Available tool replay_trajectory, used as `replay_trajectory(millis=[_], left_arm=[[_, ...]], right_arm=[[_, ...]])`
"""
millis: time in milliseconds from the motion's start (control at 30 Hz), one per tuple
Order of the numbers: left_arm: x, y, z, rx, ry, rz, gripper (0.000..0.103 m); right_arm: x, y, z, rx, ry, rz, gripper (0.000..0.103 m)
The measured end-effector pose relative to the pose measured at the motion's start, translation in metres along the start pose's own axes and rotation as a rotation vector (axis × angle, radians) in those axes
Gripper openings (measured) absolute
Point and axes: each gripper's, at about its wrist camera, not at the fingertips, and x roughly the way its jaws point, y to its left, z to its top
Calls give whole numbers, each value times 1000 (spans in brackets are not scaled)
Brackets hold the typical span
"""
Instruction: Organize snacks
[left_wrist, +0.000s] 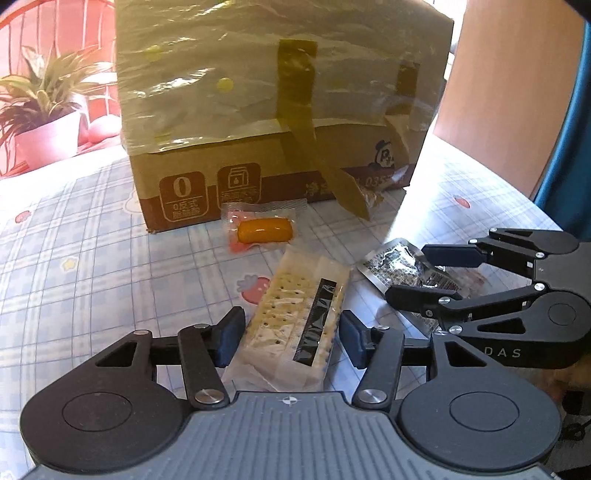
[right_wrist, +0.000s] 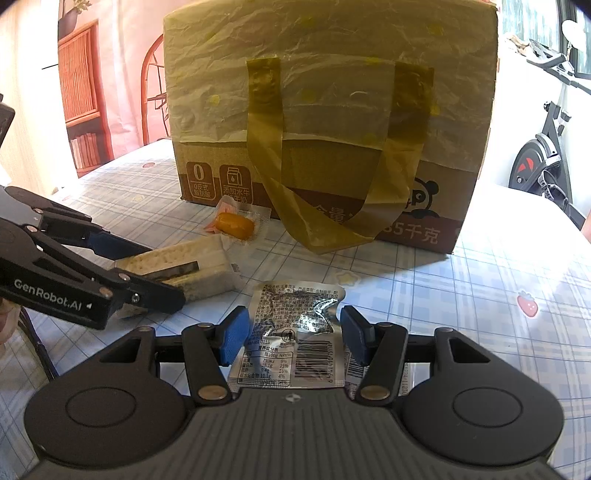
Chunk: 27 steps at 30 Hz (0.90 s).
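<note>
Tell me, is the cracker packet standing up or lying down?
Lying down. The cracker packet rests flat on the checked tablecloth, its broad side facing up.

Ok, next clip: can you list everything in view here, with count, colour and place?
Box: one, brown cardboard lined with a yellowish plastic bag, back of the table.
Table: one, blue checked cloth with strawberry prints, under everything.
Sausage: one, orange in a clear wrapper, in front of the box.
Crackers: one pale pack with a black stripe, between the left gripper's fingers.
Foil pack: one, silver with print, between the right gripper's fingers.
Plant: one, green in a pink pot, far left.
Exercise bike: one, black and white, behind the table on the right.
Left gripper: black with blue pads, around the crackers.
Right gripper: black with blue pads, around the foil pack.
</note>
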Motion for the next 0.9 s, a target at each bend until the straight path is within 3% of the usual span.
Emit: replay_trajectory(millis=[233,633,733,900], left_arm=[[-10,10,-6,-93,-19,32,52],[-12,9,-10,-104,-43,42,52],[-15,10,-12,-116,-48,34,52],[-21,7,-16,-114,-65,11,52]], right_arm=[[1,2,0,-10,3,2,60],[2,3,0,-13,6,2,60],[-1,3,-1,-14,-12,-8,45],[-9,4,-3,-22,-47,-21,30]])
